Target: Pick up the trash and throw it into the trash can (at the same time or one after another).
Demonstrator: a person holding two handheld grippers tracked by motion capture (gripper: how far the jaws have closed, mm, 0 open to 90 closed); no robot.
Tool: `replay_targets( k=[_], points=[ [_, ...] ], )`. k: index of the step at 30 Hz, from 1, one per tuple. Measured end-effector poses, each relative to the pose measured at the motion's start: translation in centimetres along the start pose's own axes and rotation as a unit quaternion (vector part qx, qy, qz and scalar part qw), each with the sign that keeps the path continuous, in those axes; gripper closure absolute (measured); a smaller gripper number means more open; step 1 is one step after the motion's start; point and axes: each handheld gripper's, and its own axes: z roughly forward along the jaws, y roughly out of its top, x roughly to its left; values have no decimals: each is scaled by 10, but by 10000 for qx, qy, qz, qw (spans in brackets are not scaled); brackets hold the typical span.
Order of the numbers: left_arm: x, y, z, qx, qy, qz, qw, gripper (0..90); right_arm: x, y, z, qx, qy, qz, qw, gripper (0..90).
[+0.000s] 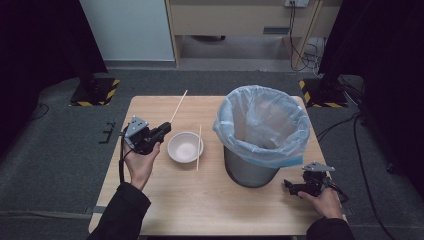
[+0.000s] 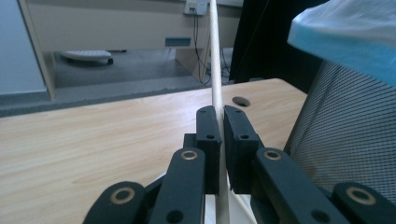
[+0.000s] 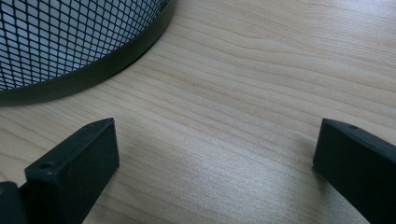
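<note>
Near the left edge of the bench (image 1: pixel 150 210), the left tool (image 1: pixel 162 131) has its jaws closed on a wooden chopstick (image 1: pixel 178 106). From the high view the stick slants away from the tool toward the far edge, its far end over the wood; whether that end touches the surface cannot be told. In the left gripper view the chopstick (image 2: pixel 215 70) runs up between the two black pads, which press on it from both sides.

A second chopstick (image 1: pixel 199 147) lies flat on the bench, just beside the right rim of the small white bowl (image 1: pixel 185 147), between the bowl and the mesh bin (image 1: pixel 250 172) with its pale blue liner (image 1: pixel 262 122). The bin stands toward the right side of the bench.

Judging by this, the work seems to be clearing the sticks, perhaps into the bin. One stick is gripped but not yet delivered anywhere, and the other lies untouched, so most of it is left.

At the near right corner the right tool (image 1: pixel 292 187) sits low by the base of the bin, held in the person's hand. Its jaws stand wide apart over bare wood in the right gripper view, holding nothing.
</note>
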Motion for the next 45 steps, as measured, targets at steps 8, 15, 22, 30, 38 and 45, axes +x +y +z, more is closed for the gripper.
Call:
replay_targets(
  k=[8,15,22,30,38,45],
  points=[
    [-12,11,-7,-218,-207,81,9995,851,0,0,0,1,1,1,10000,4],
    [-25,21,-14,-425,-386,182,9982,851,0,0,0,1,1,1,10000,4],
    [-37,30,-22,-608,-588,288,9960,851,0,0,0,0,0,1,10000,4],
    [-52,39,-31,-815,-817,386,9926,851,0,0,0,0,2,0,10000,4],
    [-68,51,-35,-1030,-1051,484,9879,851,0,0,0,0,1,0,10000,4],
    [-78,60,-28,-1145,-1175,467,9853,851,0,0,0,0,1,1,10000,4]
  ],
)
